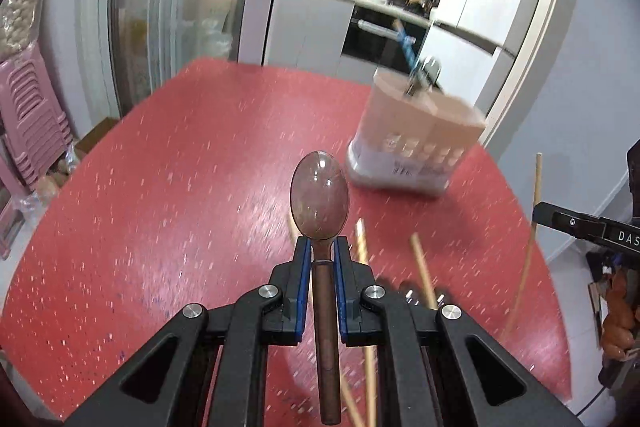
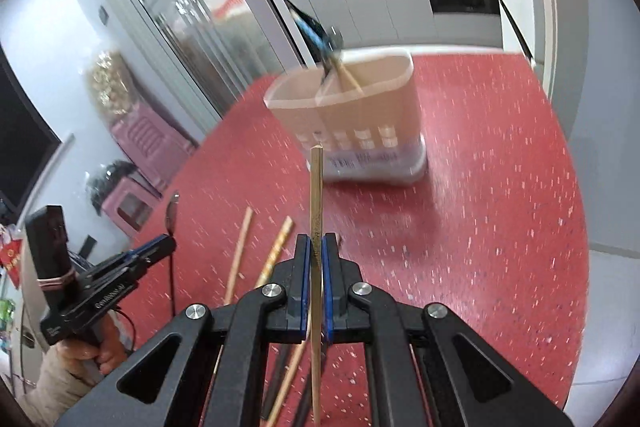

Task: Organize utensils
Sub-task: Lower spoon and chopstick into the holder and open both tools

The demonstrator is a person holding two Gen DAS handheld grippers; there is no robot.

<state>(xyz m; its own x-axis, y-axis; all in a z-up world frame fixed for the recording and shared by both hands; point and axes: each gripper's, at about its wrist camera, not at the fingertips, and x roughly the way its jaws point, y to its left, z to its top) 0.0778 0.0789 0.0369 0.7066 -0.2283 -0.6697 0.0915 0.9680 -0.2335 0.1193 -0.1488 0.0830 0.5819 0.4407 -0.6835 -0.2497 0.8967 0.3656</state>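
- Left gripper (image 1: 321, 247) is tipped downward over the red table (image 1: 160, 187), its blue pads clamped on the neck of a brown spoon (image 1: 320, 201).
- The spoon runs straight along the gripper's line, bowl out front, handle trailing back between the black arms, clear of the tabletop.
- Right gripper (image 2: 316, 247) is angled down too, pads pinched tight on a single pale chopstick (image 2: 316, 195).
- That chopstick stands nearly upright in the right wrist view, its squared tip poking up past the pads, the other end dropping out of the bottom of the frame.
- From the right camera, the left gripper shows at the lower left edge, a hand (image 2: 102, 355) wrapped round its grip, a light sleeve behind it.
- The holder (image 2: 352, 123), a pinkish divided caddy, sits further back on the table, well apart from both grippers; a blue-handled utensil (image 2: 316, 39) leans out of it, with sticks beside it.
- More chopsticks (image 2: 240, 251) lie loose on the table, just under and beside the grippers.
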